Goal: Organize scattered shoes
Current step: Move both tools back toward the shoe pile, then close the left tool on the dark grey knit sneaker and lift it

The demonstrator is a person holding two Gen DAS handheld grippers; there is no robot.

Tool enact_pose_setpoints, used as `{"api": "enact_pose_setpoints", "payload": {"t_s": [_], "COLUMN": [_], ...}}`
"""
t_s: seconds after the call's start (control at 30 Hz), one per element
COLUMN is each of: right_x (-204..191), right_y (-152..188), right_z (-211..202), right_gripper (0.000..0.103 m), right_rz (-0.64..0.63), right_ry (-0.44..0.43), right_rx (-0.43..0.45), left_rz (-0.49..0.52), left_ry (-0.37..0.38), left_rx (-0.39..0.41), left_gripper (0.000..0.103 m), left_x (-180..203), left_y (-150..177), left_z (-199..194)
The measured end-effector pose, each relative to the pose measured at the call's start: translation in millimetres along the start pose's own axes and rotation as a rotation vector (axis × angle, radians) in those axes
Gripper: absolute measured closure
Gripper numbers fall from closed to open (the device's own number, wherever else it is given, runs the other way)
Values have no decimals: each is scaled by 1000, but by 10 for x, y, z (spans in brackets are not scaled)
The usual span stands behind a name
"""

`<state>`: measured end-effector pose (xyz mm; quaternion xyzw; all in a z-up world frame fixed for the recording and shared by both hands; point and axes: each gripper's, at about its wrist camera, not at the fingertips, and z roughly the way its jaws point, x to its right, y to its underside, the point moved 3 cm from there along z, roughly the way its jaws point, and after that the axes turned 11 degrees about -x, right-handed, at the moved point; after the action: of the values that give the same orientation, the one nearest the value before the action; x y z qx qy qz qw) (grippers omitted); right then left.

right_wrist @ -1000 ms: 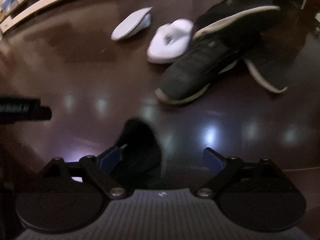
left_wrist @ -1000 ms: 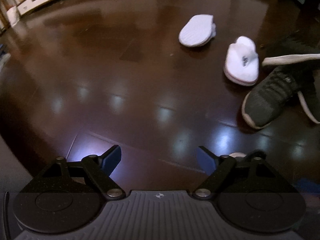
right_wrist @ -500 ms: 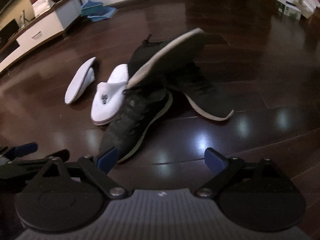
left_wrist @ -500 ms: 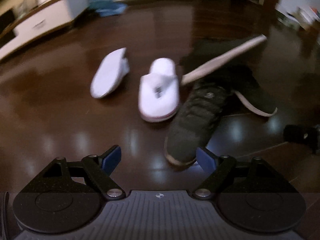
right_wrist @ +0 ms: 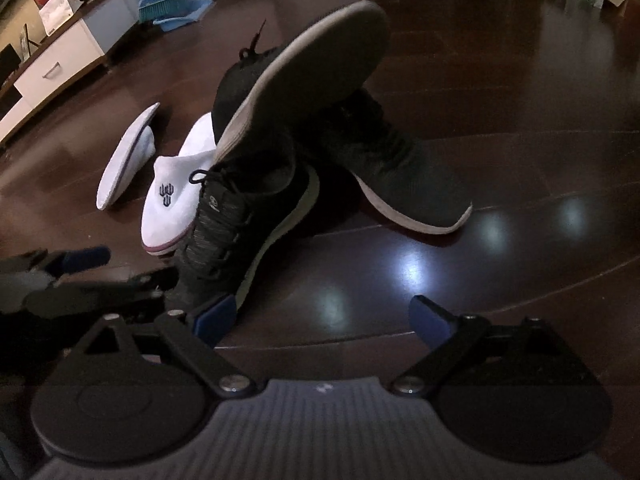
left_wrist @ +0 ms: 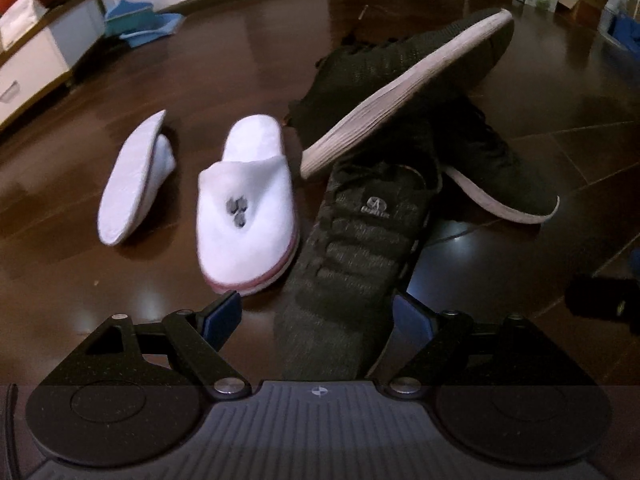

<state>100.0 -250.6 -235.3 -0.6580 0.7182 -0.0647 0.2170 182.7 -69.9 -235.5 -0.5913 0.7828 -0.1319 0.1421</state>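
1. The dark polished wooden floor [left_wrist: 120, 272] fills both views and throws back bright spots of light.
2. A low white cabinet with a wooden top [right_wrist: 60, 60] stands at the far left, with a blue dustpan and brush [right_wrist: 172, 10] on the floor beside it.
3. Three dark knit sneakers with pale soles lie in a heap at the centre. The tilted sneaker [left_wrist: 412, 80] leans sole-up across the other two. The near sneaker [left_wrist: 352, 264] points its toe toward the left gripper. The right sneaker [left_wrist: 500, 176] lies flat on the floor, toe to the right.
4. A white terry slipper with a dark emblem [left_wrist: 246, 204] sits upright just left of the near sneaker, touching it or nearly so.
5. A second white slipper [left_wrist: 132, 178] lies on its side, farther left, apart from the first.
6. The left gripper [left_wrist: 316, 312] is spread wide, its blue-tipped fingers [left_wrist: 222, 314] on either side of the near sneaker's toe, not pressing it.
7. The right gripper [right_wrist: 320, 316] is likewise spread wide over bare floor, holding nothing, near the same sneaker's toe.
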Motion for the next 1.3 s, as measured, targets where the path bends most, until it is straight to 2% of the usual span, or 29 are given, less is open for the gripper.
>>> {"api": "enact_pose_setpoints", "payload": {"t_s": [0.23, 0.33, 0.4, 0.47, 0.57, 0.77, 0.83, 0.9, 0.97, 1.07, 1.1, 1.13, 1.3], "right_x": [143, 211, 254, 304, 393, 461, 461, 462, 479, 529, 552, 576, 669], "right_y": [-36, -19, -5, 12, 35, 34, 33, 38, 55, 74, 83, 91, 103], "right_z": [89, 106, 115, 117, 109, 76, 75, 75, 78, 85, 84, 78, 18], "right_gripper": [8, 8, 8, 8, 8, 8, 8, 8, 8, 8, 8, 8, 8], "right_rz": [14, 20, 23, 28, 42, 64, 65, 64, 62, 65, 66, 69, 89], "right_ry": [9, 14, 17, 20, 23, 13, 7, 1, -2, 4, 8, 12, 20], "right_rx": [-17, -24, -29, -31, -32, -28, -28, -29, -31, -34, -35, -35, -22], "left_rz": [-18, -35, -72, -144, -237, -398, -404, -423, -421, -369, -365, -354, -275], "left_ry": [20, 16, 35, 88, 134, 110, 81, 61, 91, 87, 93, 118, 132], "left_rx": [-5, -7, -12, -21, -29, -86, -118, -149, -156, -167, -168, -170, -167], "left_gripper": [16, 20, 23, 23, 20, 20, 32, 34, 46, 56, 66, 83, 87], "left_x": [110, 168, 180, 173, 163, 51, 38, 22, 49, 169, 189, 231, 377], "left_y": [-283, -401, -470, -554, -673, -807, -821, -812, -824, -837, -836, -834, -827], "left_z": [220, 295, 311, 303, 281, 387, 484, 554, 590, 582, 576, 557, 435]}}
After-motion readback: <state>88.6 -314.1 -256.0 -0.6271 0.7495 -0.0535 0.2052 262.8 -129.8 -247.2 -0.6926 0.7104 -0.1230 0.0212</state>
